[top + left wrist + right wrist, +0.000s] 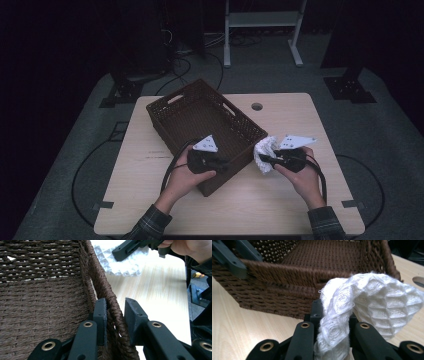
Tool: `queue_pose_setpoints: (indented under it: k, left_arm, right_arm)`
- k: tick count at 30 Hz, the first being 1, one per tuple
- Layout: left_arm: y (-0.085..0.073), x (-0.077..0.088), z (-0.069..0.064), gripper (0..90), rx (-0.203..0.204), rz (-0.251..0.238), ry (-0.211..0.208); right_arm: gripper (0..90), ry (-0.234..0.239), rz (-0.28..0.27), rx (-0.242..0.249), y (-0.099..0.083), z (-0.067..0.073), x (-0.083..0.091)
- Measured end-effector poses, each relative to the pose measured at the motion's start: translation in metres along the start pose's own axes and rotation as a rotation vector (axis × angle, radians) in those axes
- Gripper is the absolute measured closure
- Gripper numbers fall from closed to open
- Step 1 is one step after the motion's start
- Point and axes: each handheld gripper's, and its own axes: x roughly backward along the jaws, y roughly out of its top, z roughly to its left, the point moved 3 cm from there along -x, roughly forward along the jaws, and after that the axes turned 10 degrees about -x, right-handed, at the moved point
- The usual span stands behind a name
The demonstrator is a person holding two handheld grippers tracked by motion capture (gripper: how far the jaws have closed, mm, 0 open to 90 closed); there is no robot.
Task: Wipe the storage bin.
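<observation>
A brown woven basket (240,116) stands on the light wooden table (280,200). My left gripper (222,164) is at the basket's near right corner. Its own view has the left gripper (115,302) astride the basket wall (50,302), one jaw inside and one outside, shut on the rim. Just right of the basket, my right gripper (264,158) holds a white waffle-textured cloth (263,147) a little above the table. In the right gripper view the right gripper (334,312) is shut on the cloth (374,297), which bunches up over the jaws before the basket (287,290).
A round cable hole (257,106) lies in the table behind the basket. Bare tabletop (155,290) stretches right of the basket. Cables, dark stands and a white frame (260,20) are on the floor beyond the table.
</observation>
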Motion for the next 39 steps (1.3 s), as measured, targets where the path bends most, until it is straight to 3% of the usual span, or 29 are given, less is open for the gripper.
queue_pose_setpoints:
  k: [11, 19, 39]
  left_arm:
    - [0.000, 0.000, 0.000, 71.6, -0.006, 0.003, 0.004]
    - [0.001, 0.000, 0.000, 71.7, -0.008, 0.007, 0.007]
    - [0.001, 0.000, -0.001, 71.7, -0.006, 0.009, 0.006]
  right_arm:
    - [76.5, 0.004, -0.025, 0.026, 0.007, 0.009, 0.004]
    - [76.5, 0.017, -0.009, 0.021, 0.004, 0.008, -0.004]
    - [76.6, 0.010, 0.115, 0.004, -0.021, 0.000, -0.042]
